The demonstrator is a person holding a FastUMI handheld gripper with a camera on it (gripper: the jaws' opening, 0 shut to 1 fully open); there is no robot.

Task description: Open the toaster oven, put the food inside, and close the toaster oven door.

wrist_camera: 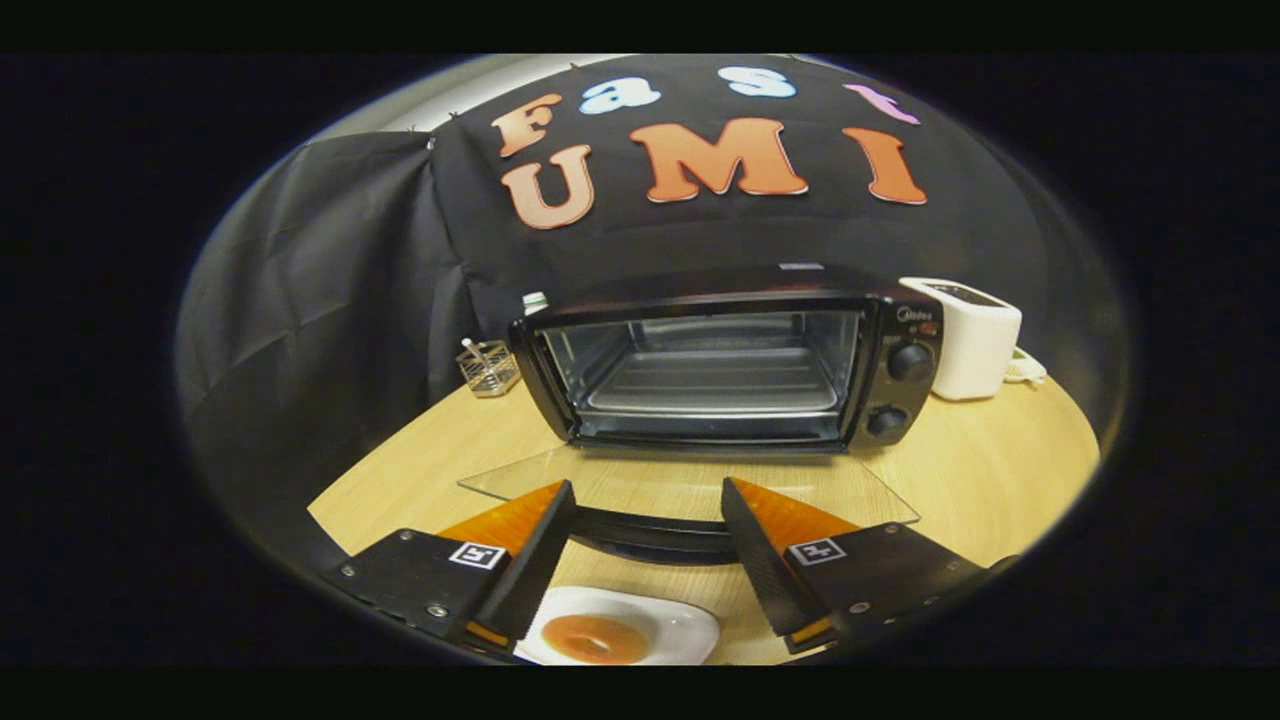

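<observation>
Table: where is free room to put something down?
Bare wood lies right of the open glass door, before the white toaster, and left of the oven, before the wire basket. Crowded: the plate with food between the open gripper fingers.

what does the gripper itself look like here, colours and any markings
The gripper has two wedge-shaped fingers with orange top faces and dark, finely ribbed inner pads. Each sits on a flat black plate fixed with small silver screws, and each plate carries a square black-and-white marker tag. The fingers stand apart, nothing between them.
</observation>
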